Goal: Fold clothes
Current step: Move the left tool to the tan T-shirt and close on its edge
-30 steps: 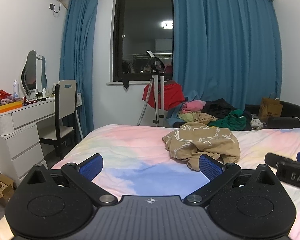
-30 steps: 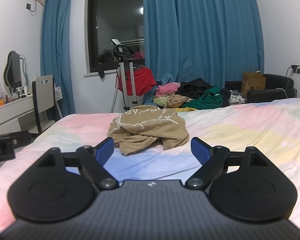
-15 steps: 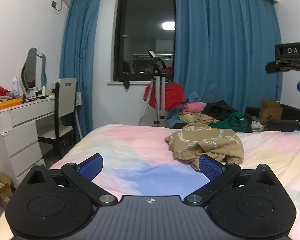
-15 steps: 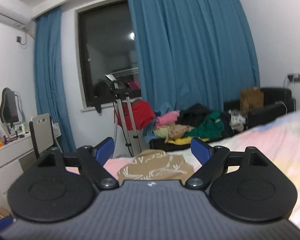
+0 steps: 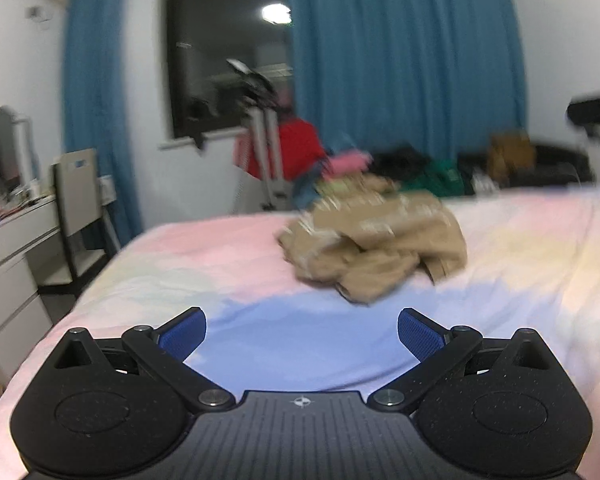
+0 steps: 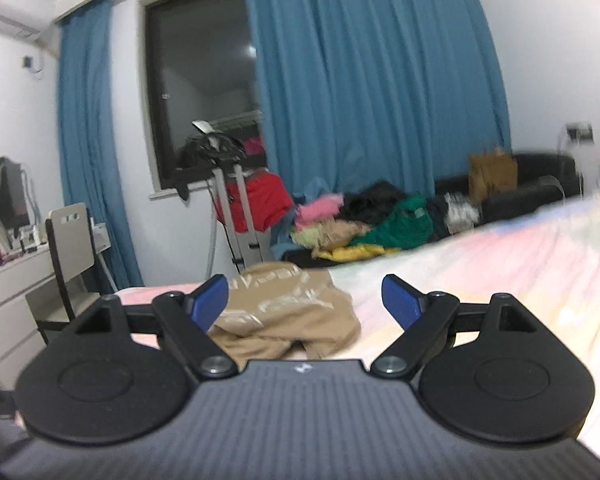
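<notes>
Left wrist view: left gripper [image 5: 302,332] wide and empty, crumpled tan garment [image 5: 374,246] at 1 o'clock on bed [image 5: 220,264]; right gripper [image 6: 305,302] equally wide—best pinch an edge, not the bulk.

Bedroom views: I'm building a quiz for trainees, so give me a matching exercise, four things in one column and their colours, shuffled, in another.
Things:
1. garment on the bed
2. curtains
3. chair back
4. cloth on the stand

Colours:
a. red
b. blue
c. tan with white print
d. pale grey

Pairs: 1-c, 2-b, 3-d, 4-a
</notes>
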